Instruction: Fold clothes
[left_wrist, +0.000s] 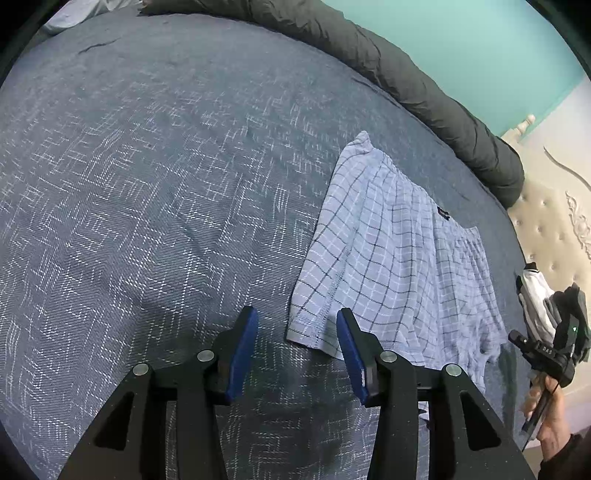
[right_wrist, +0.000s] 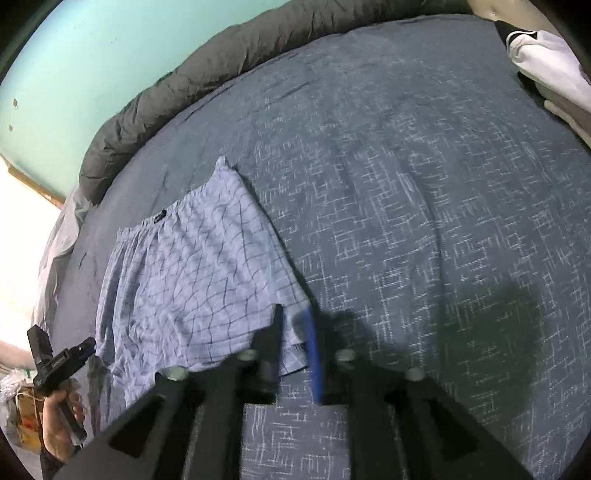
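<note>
Light blue checked boxer shorts (left_wrist: 399, 258) lie flat on the blue patterned bedspread (left_wrist: 147, 184). My left gripper (left_wrist: 296, 312) hovers open and wide just above the bed, with the near left hem corner of the shorts between its blue pads (left_wrist: 242, 350), apart from the cloth. In the right wrist view the shorts (right_wrist: 184, 280) lie at the left, waistband away from me. My right gripper (right_wrist: 293, 312) is blurred, its jaws narrowed around the right hem corner with a small gap showing. A hand (left_wrist: 550, 417) holds the right gripper at the shorts' far end.
A rolled dark grey duvet (left_wrist: 406, 66) runs along the bed's far edge below a teal wall. White and grey clothes (right_wrist: 546, 62) are piled at the bed's end by a cream tufted headboard (left_wrist: 546, 206). The bedspread stretches wide to the left of the shorts.
</note>
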